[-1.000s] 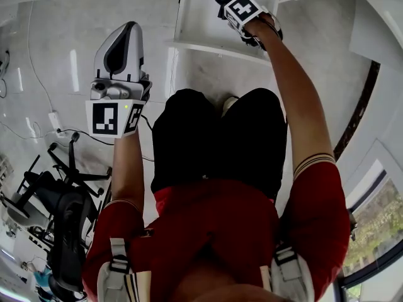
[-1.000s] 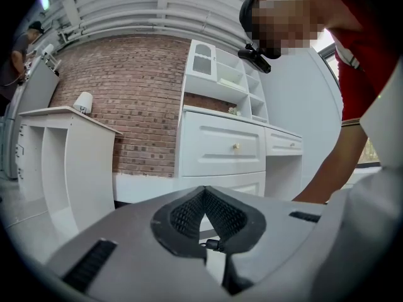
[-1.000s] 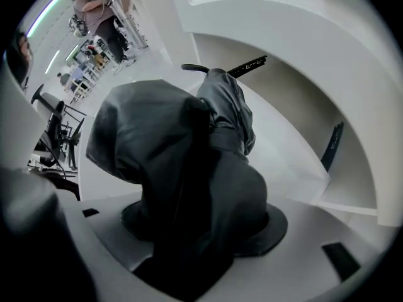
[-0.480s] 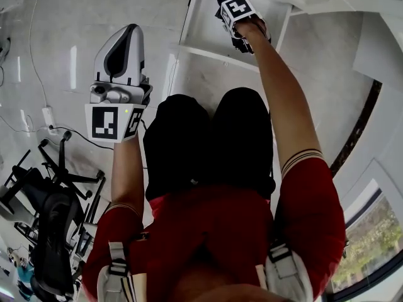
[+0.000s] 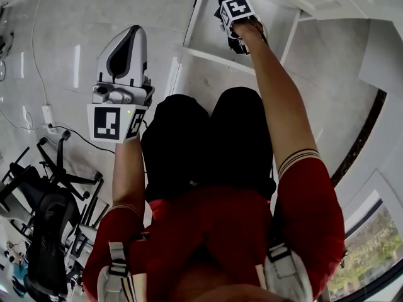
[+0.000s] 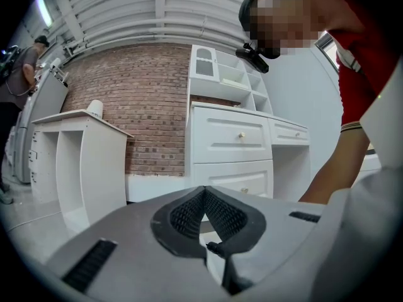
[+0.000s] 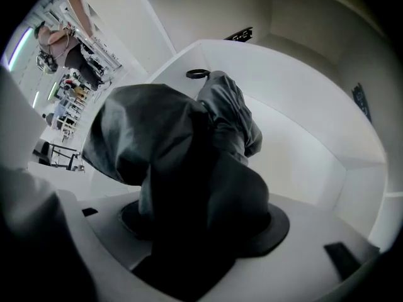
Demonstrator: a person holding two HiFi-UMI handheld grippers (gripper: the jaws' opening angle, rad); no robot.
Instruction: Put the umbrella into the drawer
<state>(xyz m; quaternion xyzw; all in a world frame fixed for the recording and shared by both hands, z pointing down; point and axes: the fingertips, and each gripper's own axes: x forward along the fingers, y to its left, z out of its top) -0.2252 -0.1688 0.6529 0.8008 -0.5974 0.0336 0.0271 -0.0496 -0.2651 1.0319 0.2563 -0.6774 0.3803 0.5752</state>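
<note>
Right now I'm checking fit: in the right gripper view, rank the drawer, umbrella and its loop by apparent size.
1. drawer
2. umbrella: close to the camera, so its rank against the drawer is unsure
3. loop: smallest

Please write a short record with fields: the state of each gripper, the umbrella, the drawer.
left gripper: shut, empty, pointing level
right gripper: pointing down into the drawer, closed on the umbrella; jaws have just been opening slightly
umbrella: dark, folded, reaching into the drawer; contact with its bottom unclear
drawer: white, pulled open
</note>
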